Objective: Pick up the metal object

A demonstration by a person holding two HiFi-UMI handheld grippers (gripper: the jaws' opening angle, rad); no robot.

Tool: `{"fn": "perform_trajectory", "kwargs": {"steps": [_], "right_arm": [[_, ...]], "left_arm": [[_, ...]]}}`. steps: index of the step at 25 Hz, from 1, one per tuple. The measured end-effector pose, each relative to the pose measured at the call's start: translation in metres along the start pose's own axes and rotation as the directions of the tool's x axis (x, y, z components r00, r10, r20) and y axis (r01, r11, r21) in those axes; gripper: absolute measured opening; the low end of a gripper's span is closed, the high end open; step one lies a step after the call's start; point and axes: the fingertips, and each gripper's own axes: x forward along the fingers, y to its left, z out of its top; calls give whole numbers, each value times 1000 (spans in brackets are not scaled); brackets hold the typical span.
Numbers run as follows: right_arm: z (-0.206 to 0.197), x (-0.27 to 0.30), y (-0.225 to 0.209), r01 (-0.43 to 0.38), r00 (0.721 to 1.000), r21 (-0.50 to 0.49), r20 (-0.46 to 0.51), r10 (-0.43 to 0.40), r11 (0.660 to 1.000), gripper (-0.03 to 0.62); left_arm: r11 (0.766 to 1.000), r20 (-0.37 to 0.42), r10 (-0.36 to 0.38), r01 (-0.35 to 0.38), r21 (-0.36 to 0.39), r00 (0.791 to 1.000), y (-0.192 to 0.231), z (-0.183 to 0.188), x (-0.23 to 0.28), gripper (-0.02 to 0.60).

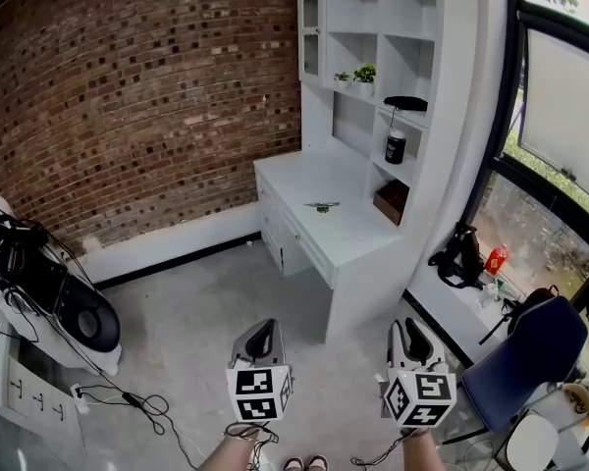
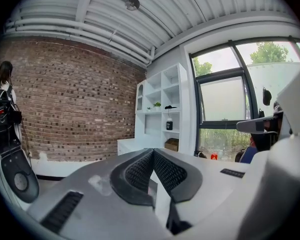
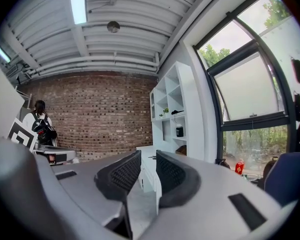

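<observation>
Red brick wall, white shelved desk, grey floor, tall windows.

Left gripper and right gripper: pale grey moulded shells, black cross-hatched pads, narrow black ribbed slots set into the shells, each unit carrying a white cube with black square markers.

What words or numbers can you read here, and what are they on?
None can be read.
Black jar on the shelf: pale label, too small.
Red bottle by the window: too blurred.
Left gripper and right gripper: black-and-white marker squares only, no letters.
</observation>
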Motion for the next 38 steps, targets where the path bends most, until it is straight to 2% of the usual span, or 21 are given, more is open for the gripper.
{"fn": "perform_trajectory", "kwargs": {"steps": [3, 13, 20, 28, 38], "right_arm": [[1, 4, -5, -4, 1000, 8, 1, 4, 1000, 130], [-11, 22, -39, 0, 1000, 29, -19, 0, 1000, 129], [-22, 44, -61, 7, 999, 40, -42, -5, 999, 124], [-23, 92, -88, 39, 998, 59, -54, -35, 998, 123], [-5, 187, -90, 57, 997, 38, -56, -55, 998, 123]], "left_arm": [[1000, -6, 4, -4, 2, 1000, -2, -1, 5, 11], [999, -24, 27, -26, 19, 999, -14, -6, 30, 11], [999, -40, 36, -35, 6, 999, -19, -11, 58, 11], [1000, -51, 19, -19, 10, 999, -18, -8, 119, 11], [1000, -33, -8, 8, 5, 999, 15, 13, 213, 11]]}}
